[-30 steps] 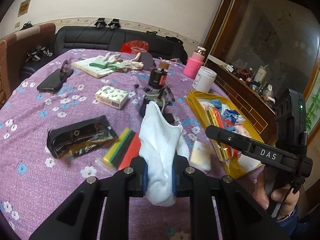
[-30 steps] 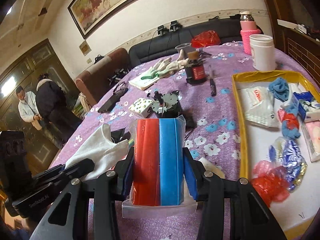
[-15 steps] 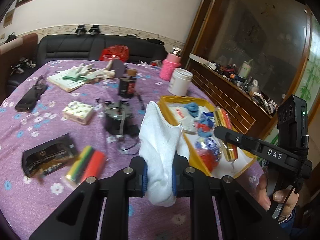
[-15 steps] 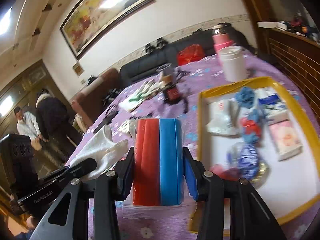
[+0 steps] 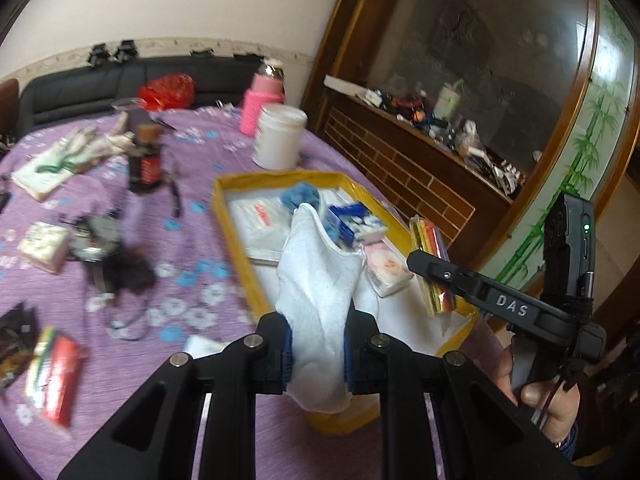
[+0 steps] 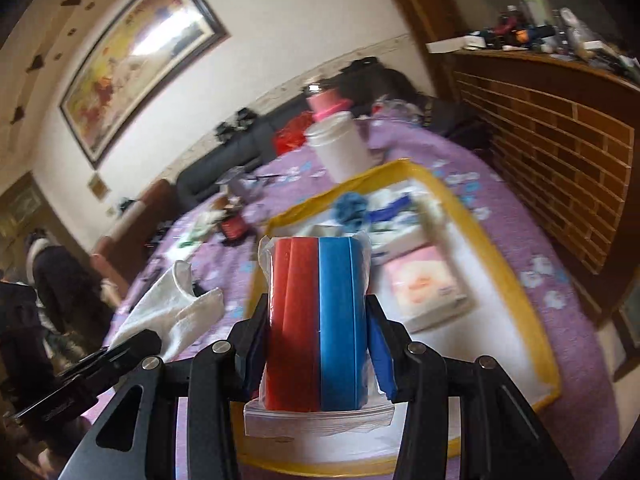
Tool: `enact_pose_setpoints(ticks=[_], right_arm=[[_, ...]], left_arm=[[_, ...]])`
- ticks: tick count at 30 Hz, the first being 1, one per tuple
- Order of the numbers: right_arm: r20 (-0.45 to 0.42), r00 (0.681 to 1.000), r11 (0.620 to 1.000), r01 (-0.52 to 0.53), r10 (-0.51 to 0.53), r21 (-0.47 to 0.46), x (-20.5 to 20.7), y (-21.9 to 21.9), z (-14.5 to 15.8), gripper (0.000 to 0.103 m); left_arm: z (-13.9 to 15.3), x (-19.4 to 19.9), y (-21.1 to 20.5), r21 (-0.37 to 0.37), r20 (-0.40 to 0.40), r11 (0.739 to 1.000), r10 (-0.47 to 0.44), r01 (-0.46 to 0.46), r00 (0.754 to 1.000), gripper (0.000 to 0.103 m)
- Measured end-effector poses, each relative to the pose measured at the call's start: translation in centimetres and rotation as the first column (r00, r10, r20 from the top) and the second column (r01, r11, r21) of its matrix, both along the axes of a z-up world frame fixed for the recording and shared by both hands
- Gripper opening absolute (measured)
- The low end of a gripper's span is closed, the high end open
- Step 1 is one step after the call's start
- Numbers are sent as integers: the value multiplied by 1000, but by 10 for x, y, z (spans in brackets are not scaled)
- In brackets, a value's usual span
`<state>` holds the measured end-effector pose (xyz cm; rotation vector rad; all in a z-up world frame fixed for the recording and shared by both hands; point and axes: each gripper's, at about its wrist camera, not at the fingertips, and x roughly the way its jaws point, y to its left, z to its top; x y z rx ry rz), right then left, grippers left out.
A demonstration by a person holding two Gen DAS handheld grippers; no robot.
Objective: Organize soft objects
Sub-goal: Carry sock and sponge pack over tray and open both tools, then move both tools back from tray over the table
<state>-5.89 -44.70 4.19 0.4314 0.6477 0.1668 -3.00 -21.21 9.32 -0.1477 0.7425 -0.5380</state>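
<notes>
At the bottom centre of the left wrist view, the left tool (image 5: 318,354) is clamped on a white sock (image 5: 320,288), which stands up out of the pads and droops below them. Just behind the sock lies the yellow-rimmed tray (image 5: 234,248), in the middle of the frame, holding a pink tissue pack (image 5: 388,270), a blue-and-white pack (image 5: 352,222) and a blue cloth (image 5: 300,196). At the right edge a hand (image 5: 548,404) grips the right tool, whose fingers hold a bagged pack over the tray's right rim.

In the right wrist view, the right tool (image 6: 318,346) at bottom centre is clamped on that bagged red-and-blue pack (image 6: 318,320), held upright above the tray's near part. The sock shows at lower left. Beyond the tray, on the purple flowered surface (image 5: 188,152), stand a white jar (image 5: 280,136) and a pink bottle (image 5: 262,100); a black sofa (image 5: 80,88) runs along the upper left wall.
</notes>
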Motion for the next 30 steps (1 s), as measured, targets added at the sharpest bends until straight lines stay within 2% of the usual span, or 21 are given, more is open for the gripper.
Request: enact_pose_setpoints(ticks=[5,8,10,12,14,16,23,30], right_arm=[[-62,996,997,53,-56,-52,9,-13,-20,48],[-71,996,996,56,-61,-75,10,-15,-25,49],[-69,995,993,62,-68,-96,10,-13,-26,49],[-62,996,992,61,-68,-108,10,-9,-24,51],[-52,995,990,76,-82,-122,10,-9,-22,64],[-23,995,987,94,-98,-131,5,-10,-17,71],[46,987,982,160,-157,-96,-12,-16,0,72],[45,992,988,124,-120,-92,-21,7,4,72]], left_arm=[[-30,16,-32,16,-68,999,-38,39,997,17],[-44,19,-41,23,-106,998,-52,55,993,18],[-48,18,-43,28,-107,998,-51,55,993,30],[-46,16,-41,14,-99,999,-41,43,994,61],[-41,12,-37,-6,-78,999,-32,31,996,70],[-36,9,-36,-4,-63,999,-38,38,997,71],[-22,-9,-26,-3,-22,999,-44,44,999,71],[-11,-27,8,-34,1,999,-11,11,1000,71]])
